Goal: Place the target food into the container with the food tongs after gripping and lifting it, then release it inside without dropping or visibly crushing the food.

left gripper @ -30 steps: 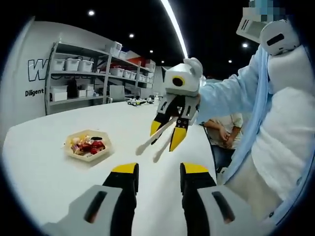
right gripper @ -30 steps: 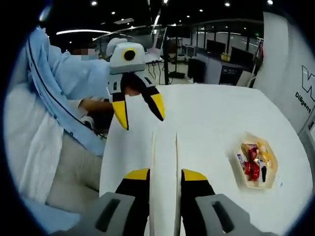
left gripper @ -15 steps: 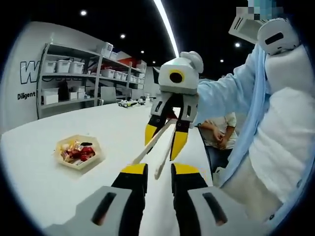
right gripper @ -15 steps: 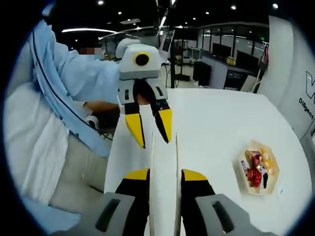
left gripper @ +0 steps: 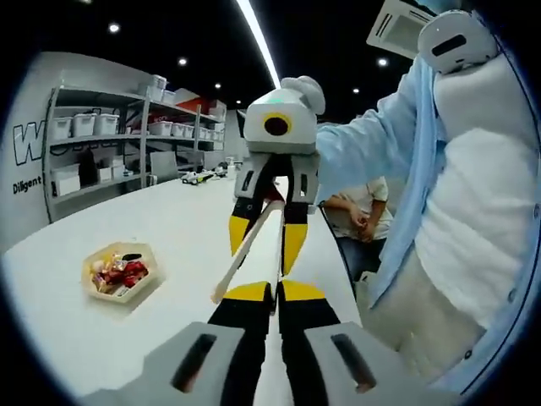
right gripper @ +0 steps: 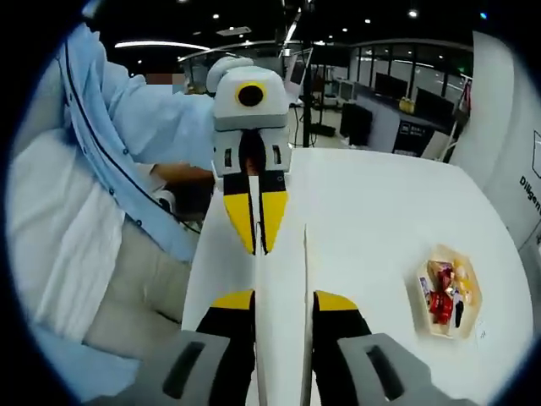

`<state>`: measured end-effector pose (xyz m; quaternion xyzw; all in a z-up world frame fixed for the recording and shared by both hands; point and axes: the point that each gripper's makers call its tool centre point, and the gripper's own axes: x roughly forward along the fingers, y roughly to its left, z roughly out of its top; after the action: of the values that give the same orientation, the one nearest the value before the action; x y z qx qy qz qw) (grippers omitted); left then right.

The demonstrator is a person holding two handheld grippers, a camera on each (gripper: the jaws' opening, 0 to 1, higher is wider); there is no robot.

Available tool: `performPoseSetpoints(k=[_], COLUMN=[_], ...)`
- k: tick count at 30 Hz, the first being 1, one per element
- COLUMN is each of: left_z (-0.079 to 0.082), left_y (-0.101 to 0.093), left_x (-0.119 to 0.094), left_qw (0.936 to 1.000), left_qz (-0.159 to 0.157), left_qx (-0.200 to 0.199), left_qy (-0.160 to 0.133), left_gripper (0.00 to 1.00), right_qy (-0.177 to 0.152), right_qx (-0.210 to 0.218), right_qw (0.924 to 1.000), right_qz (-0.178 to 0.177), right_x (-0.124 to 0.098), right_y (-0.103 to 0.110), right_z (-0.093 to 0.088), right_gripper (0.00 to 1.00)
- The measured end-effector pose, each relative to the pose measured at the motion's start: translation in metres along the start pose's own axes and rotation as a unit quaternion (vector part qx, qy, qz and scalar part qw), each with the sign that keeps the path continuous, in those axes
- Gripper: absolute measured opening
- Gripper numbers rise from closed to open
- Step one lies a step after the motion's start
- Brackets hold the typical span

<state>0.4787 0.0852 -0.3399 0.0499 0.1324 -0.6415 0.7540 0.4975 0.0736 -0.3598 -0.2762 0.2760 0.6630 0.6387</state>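
Observation:
The white food tongs lie between my right gripper's jaws, which are shut on them, their two arms pointing away over the white table. My left gripper faces the right one and is shut on the tip of one tong arm. In the left gripper view the right gripper hangs just ahead, with the tongs slanting down out of it. From the right gripper view the left gripper has its yellow tips pressed together. A beige hexagonal dish of several wrapped foods sits apart on the table.
A person's light blue sleeve and white torso are close beside both grippers at the table's edge. Another person sits behind. Shelves with bins stand along the far wall.
My left gripper's jaws went from open to shut on one tong arm. The two grippers came closer together, head on. The dish stayed where it was.

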Motion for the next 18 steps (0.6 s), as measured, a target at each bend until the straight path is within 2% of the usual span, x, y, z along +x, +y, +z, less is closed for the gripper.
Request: performPoseSetpoints(k=[6, 12, 18], left_z=[0.0008, 0.0038, 0.0018], left_y=[-0.0056, -0.0069, -0.0062], left_x=[0.0005, -0.0007, -0.0013], left_qw=[0.9997, 0.9996, 0.9996], left_qz=[-0.019, -0.023, -0.02], left_qx=[0.011, 0.016, 0.018], left_qy=[0.006, 0.004, 0.012], left_gripper=[0.0, 0.0, 0.0], right_qy=[-0.005, -0.018, -0.014], right_qx=[-0.012, -0.022, -0.022], right_qw=[0.9999, 0.9996, 0.9996], right_qz=[0.004, 0.001, -0.003], right_x=[-0.0009, -0.0026, -0.0027], right_y=[0.0021, 0.0024, -0.0006], right_z=[-0.0017, 0.0007, -0.0058], right_gripper=[0.18, 0.18, 0.19])
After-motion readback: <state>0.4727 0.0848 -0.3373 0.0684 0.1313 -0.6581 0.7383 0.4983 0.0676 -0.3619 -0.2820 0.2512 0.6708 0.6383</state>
